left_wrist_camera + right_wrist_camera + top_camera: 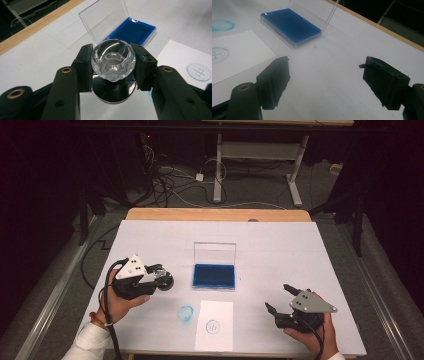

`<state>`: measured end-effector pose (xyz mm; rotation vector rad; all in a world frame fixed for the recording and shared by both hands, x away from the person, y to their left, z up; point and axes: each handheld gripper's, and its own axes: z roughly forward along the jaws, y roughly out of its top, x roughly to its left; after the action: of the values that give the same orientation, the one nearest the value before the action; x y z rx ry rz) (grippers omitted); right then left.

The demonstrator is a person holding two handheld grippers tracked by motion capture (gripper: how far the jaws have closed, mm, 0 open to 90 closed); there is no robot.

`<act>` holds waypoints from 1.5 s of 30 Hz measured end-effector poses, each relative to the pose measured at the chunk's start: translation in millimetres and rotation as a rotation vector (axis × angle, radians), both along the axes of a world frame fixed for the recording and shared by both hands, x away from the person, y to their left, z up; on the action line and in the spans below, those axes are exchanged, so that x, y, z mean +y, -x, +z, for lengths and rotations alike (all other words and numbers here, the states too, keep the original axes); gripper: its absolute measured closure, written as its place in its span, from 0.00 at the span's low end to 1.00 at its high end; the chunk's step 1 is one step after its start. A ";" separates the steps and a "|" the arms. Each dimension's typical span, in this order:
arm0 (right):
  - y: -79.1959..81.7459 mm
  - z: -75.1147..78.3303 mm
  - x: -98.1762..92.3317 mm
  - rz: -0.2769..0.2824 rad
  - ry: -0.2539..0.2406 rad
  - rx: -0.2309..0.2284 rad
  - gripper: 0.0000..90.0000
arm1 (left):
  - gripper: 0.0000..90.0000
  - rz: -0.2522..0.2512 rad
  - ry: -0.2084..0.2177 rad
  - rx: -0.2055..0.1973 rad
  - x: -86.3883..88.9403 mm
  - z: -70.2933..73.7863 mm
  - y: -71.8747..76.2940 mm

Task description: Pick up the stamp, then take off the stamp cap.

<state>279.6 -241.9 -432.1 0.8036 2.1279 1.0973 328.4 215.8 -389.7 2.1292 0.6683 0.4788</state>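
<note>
My left gripper [113, 63] pinches the faceted clear crystal knob of a round stamp with a black base [113, 91], its pads clamped on either side, the stamp upright with its handle axis vertical. The open blue ink pad in a clear hinged case [214, 276] lies just to the stamp's right in the high view, nearer this hand. The white paper sheet bearing a circular print [214, 325] sits nearer me. My right gripper [281, 299] hangs spread and empty, well apart.

Left gripper [159, 279] fingers clamp stamp [163, 279] left of open blue ink pad [214, 276]; right gripper [280, 299] fingers apart.
</note>
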 end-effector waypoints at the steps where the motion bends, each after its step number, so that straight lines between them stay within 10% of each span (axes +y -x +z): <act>1: -2.4 -0.2 2.9 0.010 0.002 0.001 0.24 | 0.61 -0.006 0.004 0.001 -1.0 -0.4 1.2; 19: -9.0 -3.4 21.1 0.044 0.009 0.017 0.24 | 0.61 -0.103 -0.005 0.000 -31.9 0.2 11.9; 38: -17.3 -8.6 59.4 0.151 0.037 0.053 0.22 | 0.61 -0.199 0.063 0.013 -58.2 10.1 11.9; 45: -18.6 -1.4 76.4 0.221 -0.023 0.048 0.23 | 0.61 -0.226 0.101 0.019 -76.7 13.2 9.4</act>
<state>298.1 -165.5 -433.5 0.6205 2.2904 1.2269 319.0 139.1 -376.5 2.0847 0.4454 0.2957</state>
